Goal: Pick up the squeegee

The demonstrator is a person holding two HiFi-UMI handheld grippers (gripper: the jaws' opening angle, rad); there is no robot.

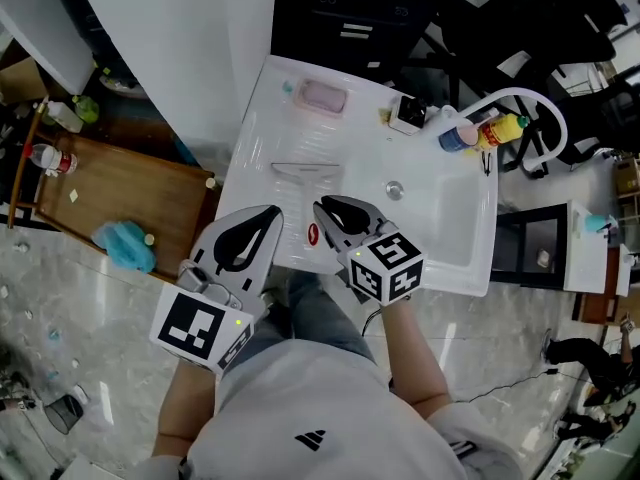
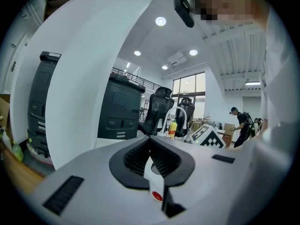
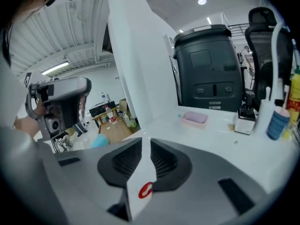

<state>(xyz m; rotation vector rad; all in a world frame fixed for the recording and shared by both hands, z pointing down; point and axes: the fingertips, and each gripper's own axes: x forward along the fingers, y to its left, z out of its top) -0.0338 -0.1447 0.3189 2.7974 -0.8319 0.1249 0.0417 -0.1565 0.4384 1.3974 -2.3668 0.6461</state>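
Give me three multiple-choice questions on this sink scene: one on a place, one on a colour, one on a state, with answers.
1. The pink soap dish sits: A in the basin; B at the counter's far left corner; C on the wooden table.
2. The cloth on the wooden table is: A red; B yellow; C blue.
3. The squeegee is: A lying on the counter; B clamped in the right gripper; C hung on the faucet.
Answers: B, it lies beyond the squeegee; C, plainly blue; A, the jaws of the right gripper stand apart, empty.
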